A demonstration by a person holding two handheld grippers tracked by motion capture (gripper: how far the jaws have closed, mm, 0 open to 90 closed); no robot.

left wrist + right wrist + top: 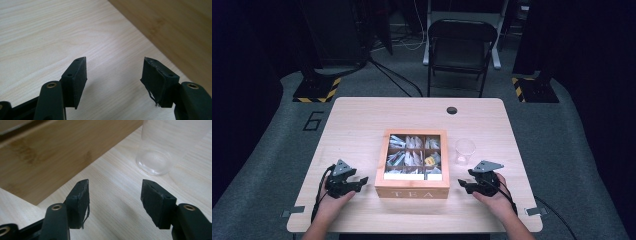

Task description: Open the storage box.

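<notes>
Grey carpet ran under a pale wooden table [362,120], with a dark folding chair [460,45] standing beyond its far edge. At the table's middle sat a wooden tea box [412,189], its front marked TEA and its top showing compartments filled with tea bags [404,159]. A clear plastic cup [465,151] stood upright just beside the box's right wall. The person's left gripper [360,181] rested near the box's left side, jaws pointing toward it; seen along that gripper [113,75], the jaws stood apart with only bare tabletop between them, touching nothing. The right gripper [463,185] lay near the box's front right corner, close in front of the cup; along it [115,196] the two black pads were likewise spread, gripping nothing, with the box's wall [62,152] ahead to one side and the cup's base [155,161] ahead to the other.
</notes>
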